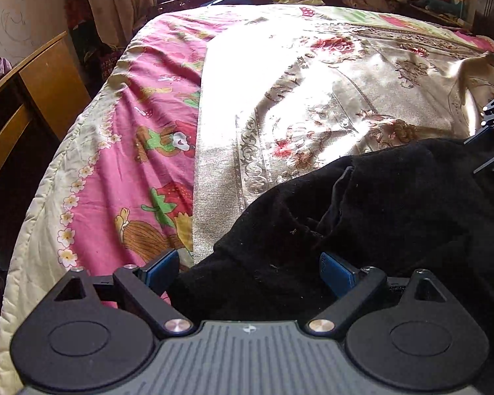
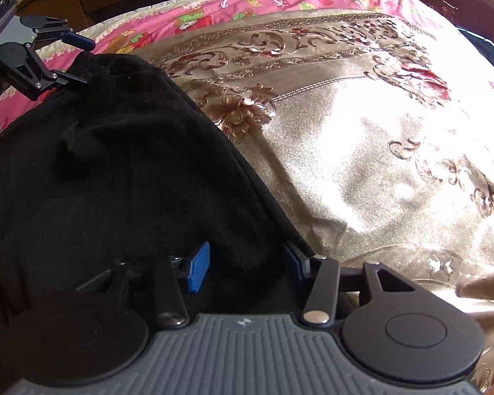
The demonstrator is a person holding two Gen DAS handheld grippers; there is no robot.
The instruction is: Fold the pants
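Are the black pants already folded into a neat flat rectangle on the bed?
No, the black pants lie in a rumpled heap on the gold floral bedspread.

Black pants (image 2: 122,164) between spread right gripper (image 2: 247,265) fingers

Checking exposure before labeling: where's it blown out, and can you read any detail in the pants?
Left wrist: sunlight clips the gold bedspread to white at centre; the pants are near-black, with folds and lint still faintly visible. Right wrist: the bedspread blows out at right; the pants are mostly crushed shadow, with few folds readable. Both: strong fisheye curve at the bed edges.
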